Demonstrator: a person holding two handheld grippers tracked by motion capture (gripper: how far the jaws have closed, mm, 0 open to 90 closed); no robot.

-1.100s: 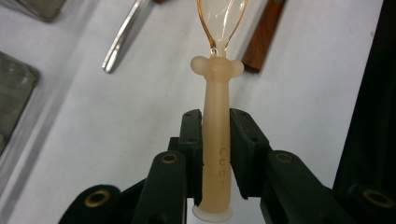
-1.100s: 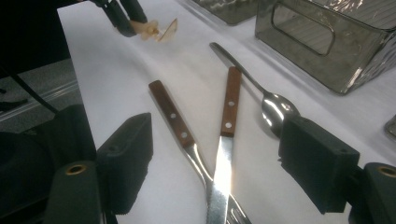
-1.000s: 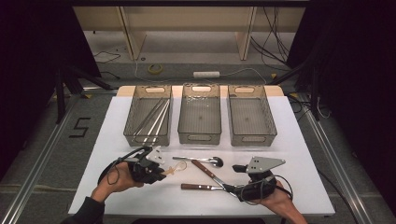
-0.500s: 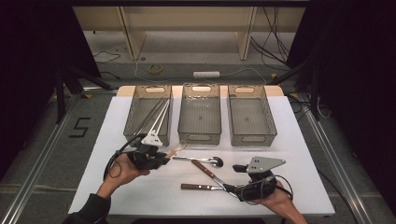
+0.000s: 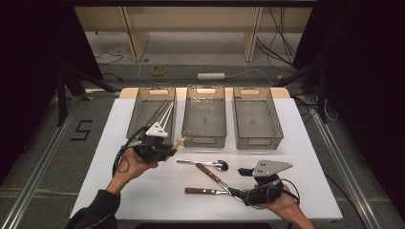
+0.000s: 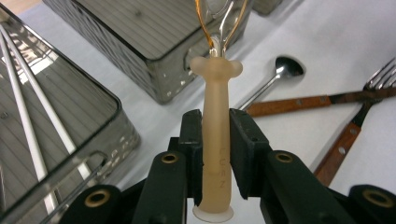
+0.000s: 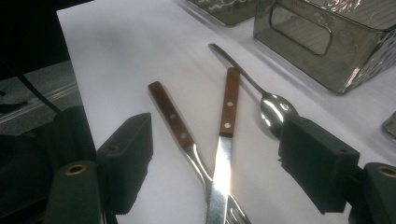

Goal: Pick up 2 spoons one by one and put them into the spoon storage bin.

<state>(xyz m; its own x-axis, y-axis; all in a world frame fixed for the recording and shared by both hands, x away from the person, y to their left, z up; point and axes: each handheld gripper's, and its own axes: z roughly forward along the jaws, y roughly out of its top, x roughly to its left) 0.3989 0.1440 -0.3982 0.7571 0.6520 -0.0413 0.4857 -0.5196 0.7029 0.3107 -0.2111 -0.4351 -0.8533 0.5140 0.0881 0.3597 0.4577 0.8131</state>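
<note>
Nearest, the right gripper (image 5: 248, 194) is held low over the table's (image 5: 305, 157) front edge, its jaws standing wide apart with nothing between them. Just ahead of it, in the right gripper view, a knife (image 7: 225, 140) and a fork (image 7: 180, 130) with wooden handles are seen lying crossed on the white surface, and a spoon (image 7: 273, 108) is lying beside them, touching neither jaw.

Further back and to the left, the left gripper (image 5: 168, 149) is held above the table in the person's hand (image 5: 131, 164). Its jaws are clamped on the pale handle of a whisk (image 6: 215, 135), which is gripped at mid-length; the handle's end protrudes below the pads, and the wire loops rise beyond them towards the middle bin (image 5: 205, 114).

Farthest, three grey bins are set in a row. Thin white rods (image 5: 162, 114) are lying in the left bin (image 5: 138, 114). The right bin (image 5: 258, 117) stands well apart from both grippers.
</note>
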